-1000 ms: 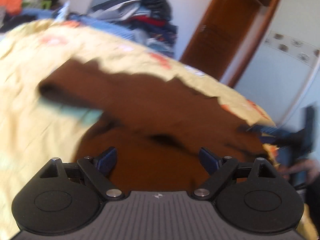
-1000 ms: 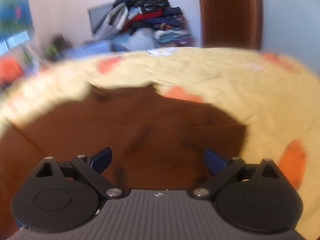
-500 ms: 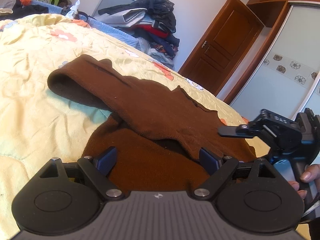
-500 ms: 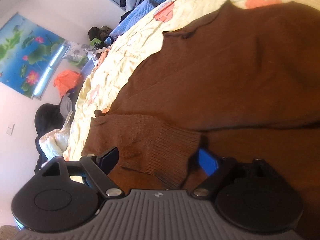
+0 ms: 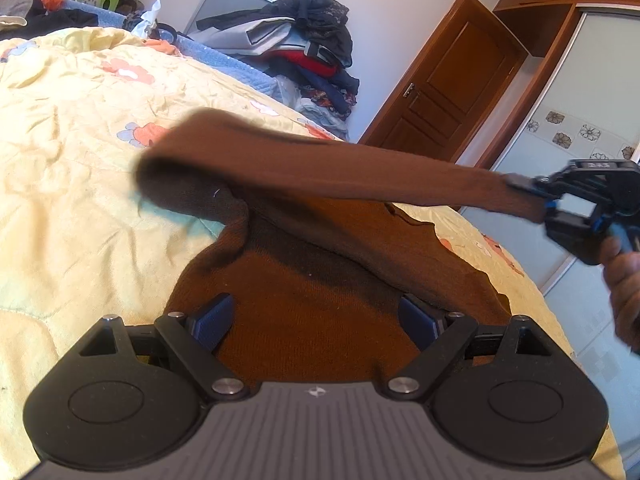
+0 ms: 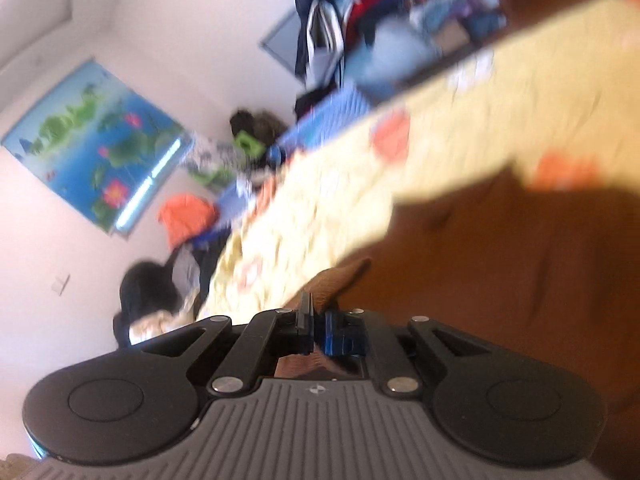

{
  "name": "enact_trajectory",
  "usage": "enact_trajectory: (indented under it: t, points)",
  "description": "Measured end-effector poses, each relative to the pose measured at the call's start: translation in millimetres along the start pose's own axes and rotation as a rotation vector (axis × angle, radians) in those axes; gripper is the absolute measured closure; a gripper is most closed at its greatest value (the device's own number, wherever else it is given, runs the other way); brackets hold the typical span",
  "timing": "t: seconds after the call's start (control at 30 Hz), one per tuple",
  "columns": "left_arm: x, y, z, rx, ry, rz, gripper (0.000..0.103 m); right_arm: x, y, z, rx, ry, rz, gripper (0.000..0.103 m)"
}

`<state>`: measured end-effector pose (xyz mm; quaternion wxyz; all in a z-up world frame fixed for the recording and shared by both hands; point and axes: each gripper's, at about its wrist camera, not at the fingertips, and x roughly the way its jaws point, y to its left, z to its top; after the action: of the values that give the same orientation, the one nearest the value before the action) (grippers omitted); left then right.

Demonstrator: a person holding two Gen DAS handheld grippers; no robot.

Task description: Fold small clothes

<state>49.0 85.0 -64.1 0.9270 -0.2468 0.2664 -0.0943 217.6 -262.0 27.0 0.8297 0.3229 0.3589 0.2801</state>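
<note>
Meanwhile right gripper (image 6: 316, 330) pinches the brown sweater (image 5: 320, 328) sleeve (image 5: 360, 176) aloft

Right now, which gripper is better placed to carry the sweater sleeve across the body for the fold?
Right. The right gripper is shut on the sleeve cuff, holding it lifted above the brown sweater. The left gripper hovers open over the sweater's body, gripping nothing.

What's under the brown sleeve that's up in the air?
Under the lifted sleeve, pinched by the right tool, lies the brown sweater's body on the yellow bedspread. Whatever lies beneath the sweater is covered.
</note>
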Motion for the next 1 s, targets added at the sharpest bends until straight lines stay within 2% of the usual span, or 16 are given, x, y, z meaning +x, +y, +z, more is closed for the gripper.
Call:
enact_trajectory:
  t: [0.13, 0.27, 0.4, 0.47, 0.57, 0.67, 0.73, 0.77, 0.83, 0.87, 0.93, 1.0]
  points:
    - [-0.7, 0.7, 0.2, -0.003, -0.001, -0.002, 0.013, -29.1, -50.7, 27.4, 0.064, -0.036, -0.129, 0.090]
    - [-8.7, 1.5, 10.7, -0.032, -0.006, 0.015, 0.013, -24.9, -112.8, 18.2, 0.145, -0.014, -0.289, 0.090]
    - [-18.2, 19.9, 49.1, -0.153, -0.107, 0.009, 0.013, -31.4, -129.5, 5.6, 0.177, -0.028, -0.267, 0.090]
    - [-7.7, 30.8, 72.9, -0.190, -0.110, 0.045, 0.013, -41.8, -126.8, 11.4, 0.186, -0.066, -0.231, 0.090]
    - [20.2, 45.7, 101.1, -0.235, -0.069, 0.068, 0.013, -58.9, -130.5, 27.0, 0.215, -0.116, -0.197, 0.090]
    - [58.1, 55.4, 116.2, -0.292, 0.051, 0.028, 0.013, -47.7, -141.2, 21.0, 0.185, -0.062, -0.281, 0.090]
    - [83.1, 48.4, 117.3, -0.256, 0.125, 0.046, 0.014, -39.4, -151.9, 11.3, 0.183, -0.045, -0.313, 0.090]
    - [92.5, 43.3, 117.9, -0.216, 0.148, 0.059, 0.018, -38.0, -154.9, 7.6, 0.180, -0.047, -0.321, 0.090]
    - [110.2, 34.1, 113.8, -0.128, 0.203, 0.112, 0.048, -37.0, -156.1, 2.9, 0.163, -0.046, -0.351, 0.082]
    - [116.8, 31.8, 112.3, -0.092, 0.231, 0.145, 0.067, -37.5, -153.3, 2.1, 0.142, -0.053, -0.378, 0.080]
    - [118.6, 25.1, 111.9, -0.021, 0.229, 0.170, 0.068, -42.4, -137.2, 2.6, 0.050, -0.096, -0.479, 0.057]
    - [117.2, 15.6, 112.4, 0.045, 0.227, 0.185, 0.079, -47.4, -105.9, -0.7, -0.122, -0.194, -0.570, 0.056]
